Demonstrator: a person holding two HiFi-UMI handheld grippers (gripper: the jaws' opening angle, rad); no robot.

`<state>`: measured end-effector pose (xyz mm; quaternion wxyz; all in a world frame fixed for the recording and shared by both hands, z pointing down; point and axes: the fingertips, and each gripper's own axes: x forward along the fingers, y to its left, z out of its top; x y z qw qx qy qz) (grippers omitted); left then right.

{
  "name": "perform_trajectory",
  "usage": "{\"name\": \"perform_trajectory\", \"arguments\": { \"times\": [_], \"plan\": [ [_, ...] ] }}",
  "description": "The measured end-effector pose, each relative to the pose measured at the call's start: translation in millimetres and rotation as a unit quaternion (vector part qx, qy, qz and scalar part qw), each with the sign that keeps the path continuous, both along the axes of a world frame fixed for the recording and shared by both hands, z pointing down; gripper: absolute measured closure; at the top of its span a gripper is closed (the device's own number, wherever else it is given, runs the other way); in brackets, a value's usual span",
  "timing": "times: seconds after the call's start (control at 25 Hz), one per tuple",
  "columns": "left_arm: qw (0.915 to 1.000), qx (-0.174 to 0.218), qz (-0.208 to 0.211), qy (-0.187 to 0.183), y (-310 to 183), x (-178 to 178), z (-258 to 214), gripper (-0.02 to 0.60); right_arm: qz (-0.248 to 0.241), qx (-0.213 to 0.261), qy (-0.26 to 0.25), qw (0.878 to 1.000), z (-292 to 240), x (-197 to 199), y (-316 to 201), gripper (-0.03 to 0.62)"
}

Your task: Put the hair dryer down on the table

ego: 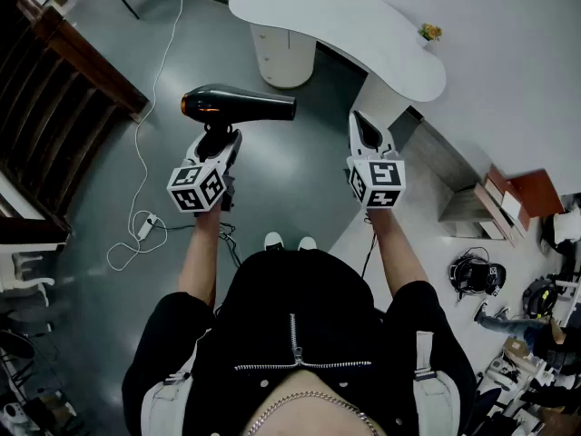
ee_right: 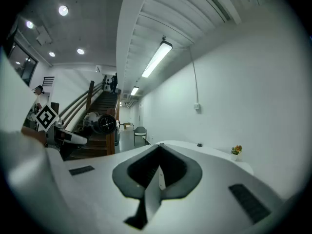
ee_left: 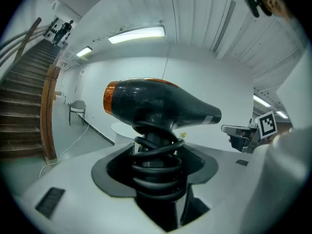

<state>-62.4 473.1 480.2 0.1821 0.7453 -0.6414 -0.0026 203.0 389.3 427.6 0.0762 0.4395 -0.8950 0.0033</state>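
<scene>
**A:** What is the left gripper [ee_left: 156,165] doing?

**B:** Its jaws stand wide and are clamped on the handle [ee_left: 152,140] of the hair dryer [ee_left: 158,104]. The black cord [ee_left: 161,152] is wound round that handle in several loops, and the loops sit right between the jaws as well.

**A:** And where does the dryer sit from there?

**B:** The handle runs straight out along the jaws, and the body lies crosswise just past their tips. In the head view the nozzle points toward the person's right and the orange rear end toward the left. The whole dryer is up in the air over the grey floor [ego: 272,189], touching nothing but the gripper.

**A:** The other one?

**B:** The right gripper [ee_right: 159,172] has its jaws pressed together with nothing between them. It is level with the left one and well apart from it, off the nozzle end of the dryer.

**A:** How far off is the table?

**B:** The white curved table [ego: 363,39] lies ahead and to the right, beyond both grippers. The dryer is not over it. A small potted plant [ego: 428,33] stands near the table's far right end.

**A:** Anything else nearby?

**B:** A white cable [ego: 143,157] trails across the floor to the left, and a wooden staircase [ego: 54,89] runs along that side.
</scene>
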Motion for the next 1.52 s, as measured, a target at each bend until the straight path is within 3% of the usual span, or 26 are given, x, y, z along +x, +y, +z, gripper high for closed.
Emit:
{"name": "perform_trajectory", "arguments": {
  "times": [0.64,0.92,1.2,1.52],
  "plan": [
    [0.9999,-0.002,0.012,0.0,6,-60,10,0.305,-0.02,-0.01,-0.038,0.999,9,-58,23,0.589],
    [0.9998,-0.013,0.016,0.004,-3,-80,19,0.305,-0.028,-0.017,-0.031,0.999,20,-80,22,0.589],
    [0.9996,-0.02,0.021,0.006,-41,-82,24,0.305,-0.03,-0.02,-0.028,0.999,25,-87,-11,0.589],
    [0.9994,-0.026,0.023,0.008,-119,-73,27,0.305,-0.032,-0.03,-0.029,0.999,30,-85,-89,0.589]
  ]
}}
